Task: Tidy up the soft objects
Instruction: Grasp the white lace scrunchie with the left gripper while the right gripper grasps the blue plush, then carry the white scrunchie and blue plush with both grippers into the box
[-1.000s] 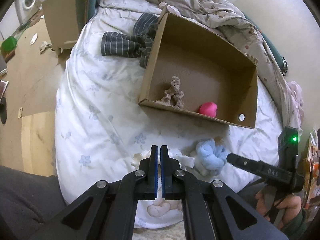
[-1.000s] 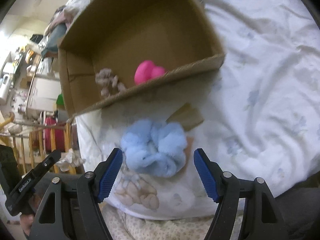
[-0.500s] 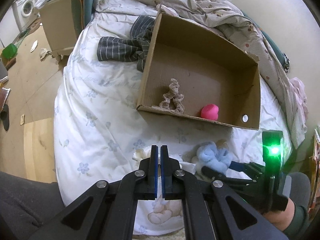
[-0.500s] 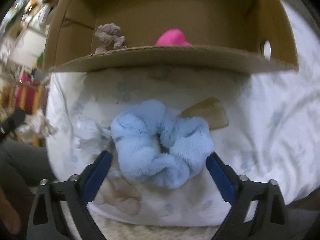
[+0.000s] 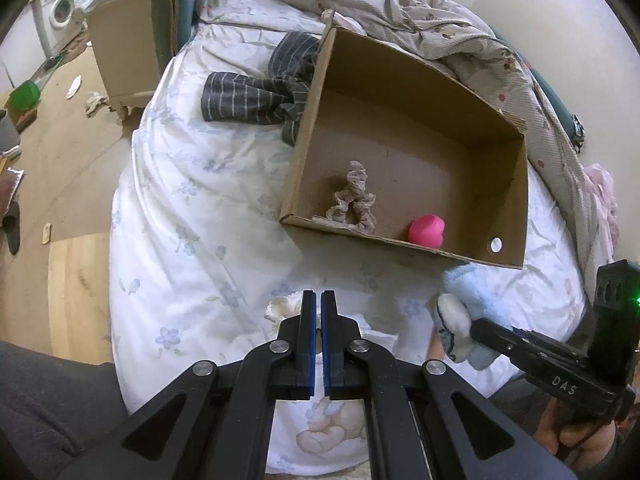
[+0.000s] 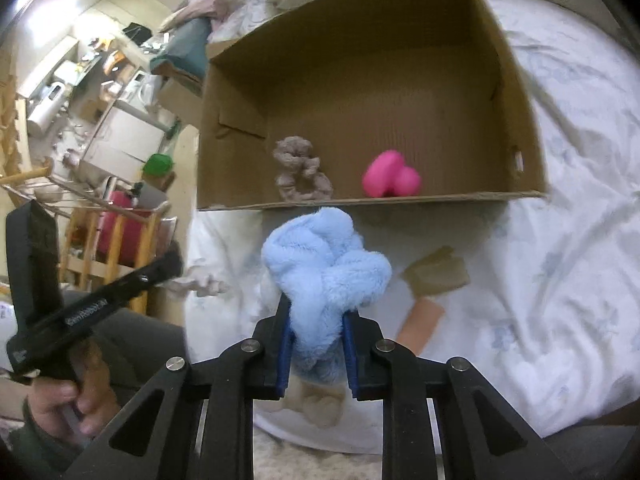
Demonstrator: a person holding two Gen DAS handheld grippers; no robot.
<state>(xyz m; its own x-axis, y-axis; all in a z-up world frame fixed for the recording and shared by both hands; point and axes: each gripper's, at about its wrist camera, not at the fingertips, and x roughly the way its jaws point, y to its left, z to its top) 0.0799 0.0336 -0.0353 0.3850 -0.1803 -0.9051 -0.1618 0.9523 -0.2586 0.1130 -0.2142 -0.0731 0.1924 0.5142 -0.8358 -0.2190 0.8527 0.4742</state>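
My right gripper (image 6: 316, 316) is shut on a fluffy light-blue scrunchie (image 6: 326, 260) and holds it above the bed, just in front of the near wall of an open cardboard box (image 6: 520, 92). The scrunchie also shows in the left wrist view (image 5: 466, 308). Inside the box (image 5: 316, 100) lie a beige scrunchie (image 5: 354, 200) and a pink soft toy (image 5: 426, 230); both show in the right wrist view too, the beige scrunchie (image 6: 300, 172) left of the pink toy (image 6: 390, 174). My left gripper (image 5: 316, 304) is shut and empty over a small white crumpled cloth (image 5: 280, 308) on the bed.
The box sits on a white floral duvet (image 5: 180, 208). A dark striped garment (image 5: 248, 100) lies left of the box. A beige blanket (image 5: 420, 12) is bunched behind it. Two flat tan pieces (image 6: 436, 276) lie on the bed right of the held scrunchie. The floor is to the left.
My right gripper closed on the blue scrunchie and lifted it off the bed toward the box. My left gripper stayed shut and roughly in place.
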